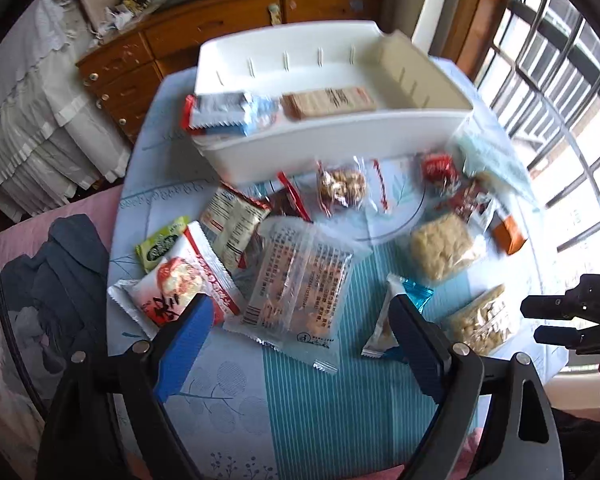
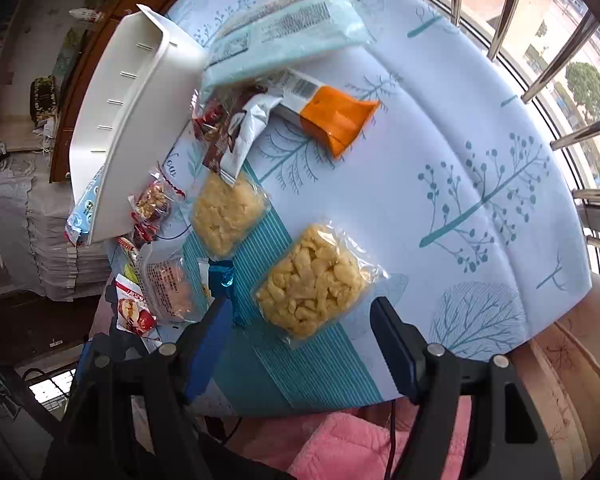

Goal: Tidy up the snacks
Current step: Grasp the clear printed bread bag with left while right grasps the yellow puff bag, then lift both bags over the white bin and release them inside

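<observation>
A white plastic bin [image 1: 340,144] stands at the table's far side, holding blue-white packets [image 1: 236,114] and a brown wafer pack [image 1: 328,102]. Several snack packets lie in front of it. My left gripper [image 1: 300,308] is open above a clear printed packet [image 1: 300,280], with a red-white packet [image 1: 180,280] by its left finger. My right gripper [image 2: 300,312] is open just before a clear bag of yellow puffs [image 2: 312,280]. A second yellow bag [image 2: 226,214] and an orange packet [image 2: 336,118] lie beyond. The bin [image 2: 116,128] shows at left.
The round table has a blue-and-white tree-print cloth [image 2: 460,160]. A barred window [image 1: 560,80] is on the right, a wooden dresser [image 1: 180,40] behind the bin, a bed with white covers [image 1: 28,120] at left. The right gripper's body [image 1: 572,316] shows at the left view's right edge.
</observation>
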A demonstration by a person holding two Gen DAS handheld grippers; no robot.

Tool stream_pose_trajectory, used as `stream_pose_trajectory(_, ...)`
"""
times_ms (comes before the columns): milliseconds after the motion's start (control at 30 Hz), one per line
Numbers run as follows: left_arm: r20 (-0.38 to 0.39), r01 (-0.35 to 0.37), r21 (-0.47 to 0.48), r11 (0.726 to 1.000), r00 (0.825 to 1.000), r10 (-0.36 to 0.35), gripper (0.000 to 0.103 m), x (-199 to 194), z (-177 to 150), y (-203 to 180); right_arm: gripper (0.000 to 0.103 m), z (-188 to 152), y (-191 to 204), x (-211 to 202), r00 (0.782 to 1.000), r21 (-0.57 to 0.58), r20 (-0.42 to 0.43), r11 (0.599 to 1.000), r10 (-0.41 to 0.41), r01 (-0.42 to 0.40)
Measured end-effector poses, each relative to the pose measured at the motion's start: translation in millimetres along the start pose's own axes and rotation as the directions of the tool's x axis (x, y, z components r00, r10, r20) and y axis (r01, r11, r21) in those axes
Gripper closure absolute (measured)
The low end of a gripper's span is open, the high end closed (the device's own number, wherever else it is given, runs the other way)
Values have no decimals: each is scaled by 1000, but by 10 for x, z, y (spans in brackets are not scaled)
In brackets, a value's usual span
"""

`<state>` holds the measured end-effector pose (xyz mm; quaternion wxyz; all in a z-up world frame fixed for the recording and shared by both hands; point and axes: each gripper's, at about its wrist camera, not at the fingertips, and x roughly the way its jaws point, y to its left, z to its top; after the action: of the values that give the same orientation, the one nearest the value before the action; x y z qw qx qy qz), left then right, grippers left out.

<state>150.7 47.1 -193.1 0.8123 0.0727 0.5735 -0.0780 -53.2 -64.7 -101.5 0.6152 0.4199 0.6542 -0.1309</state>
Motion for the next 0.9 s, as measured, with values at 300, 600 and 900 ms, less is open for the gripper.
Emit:
stream_pose_trajectory(300, -195, 61, 21, 998, 979, -55, 15, 705, 119, -20, 31, 35, -86, 512, 980, 200, -201, 979, -9, 50)
stream_pose_trajectory(600, -254, 36, 89, 995, 967, -12, 16, 1098, 198, -86, 31, 78, 88, 829, 959, 256, -278, 957, -61, 135)
stream_pose_trajectory(900, -257, 48, 96, 994, 966, -22, 26, 1309, 228, -38, 36, 98, 78, 934, 945, 288, -314, 938, -96, 191)
